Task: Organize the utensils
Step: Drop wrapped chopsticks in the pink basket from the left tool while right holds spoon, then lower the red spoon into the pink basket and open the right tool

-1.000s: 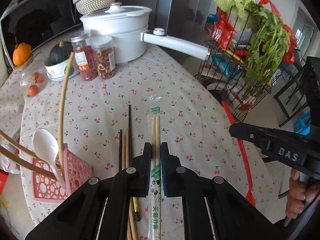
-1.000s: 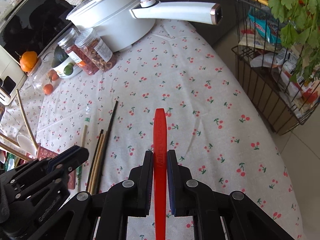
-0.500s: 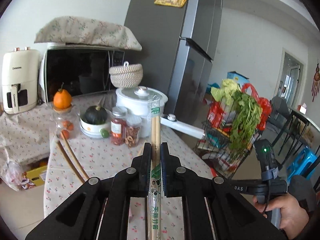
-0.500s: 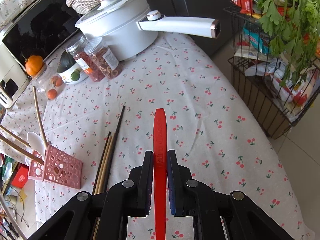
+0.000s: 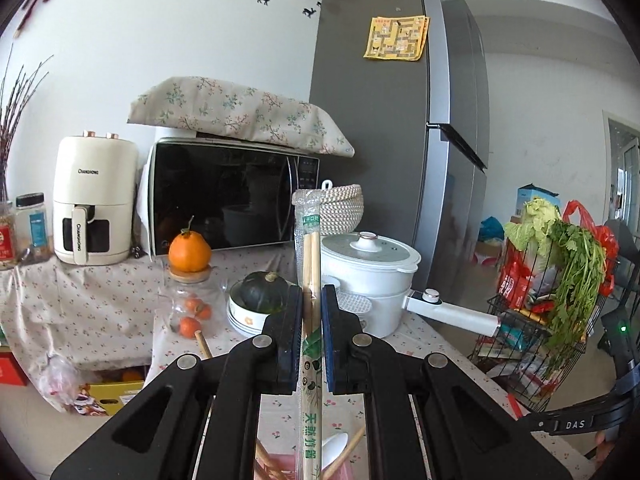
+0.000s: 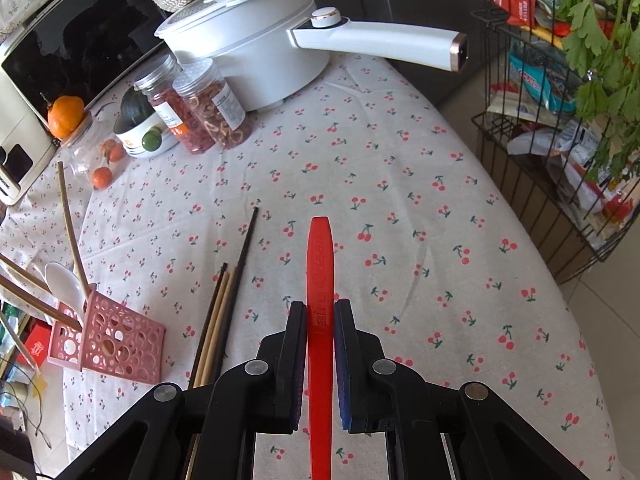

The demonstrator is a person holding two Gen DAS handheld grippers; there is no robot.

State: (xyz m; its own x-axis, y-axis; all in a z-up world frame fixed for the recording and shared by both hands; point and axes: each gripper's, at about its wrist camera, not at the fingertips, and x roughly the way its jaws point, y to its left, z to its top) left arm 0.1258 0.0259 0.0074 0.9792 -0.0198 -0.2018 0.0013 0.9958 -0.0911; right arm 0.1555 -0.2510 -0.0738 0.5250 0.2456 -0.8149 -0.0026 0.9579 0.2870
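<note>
The left gripper (image 5: pixel 311 312) clamps wrapped chopsticks (image 5: pixel 309 280) upright above the table; the right gripper (image 6: pixel 320 334) pinches a red utensil (image 6: pixel 319 280). The pink holder (image 6: pixel 108 340), probably just below the left gripper, sits near-left: lower tips-first, steering past the white spoon (image 6: pixel 62 282).

A white wall (image 5: pixel 180 40) with black deer decals backs a tall grey fridge (image 5: pixel 392 140). Cherry-print cloth covers the table (image 6: pixel 380 200); daylight brightens a doorway (image 5: pixel 622 160) and pale tiled floor (image 6: pixel 608 292).
</note>
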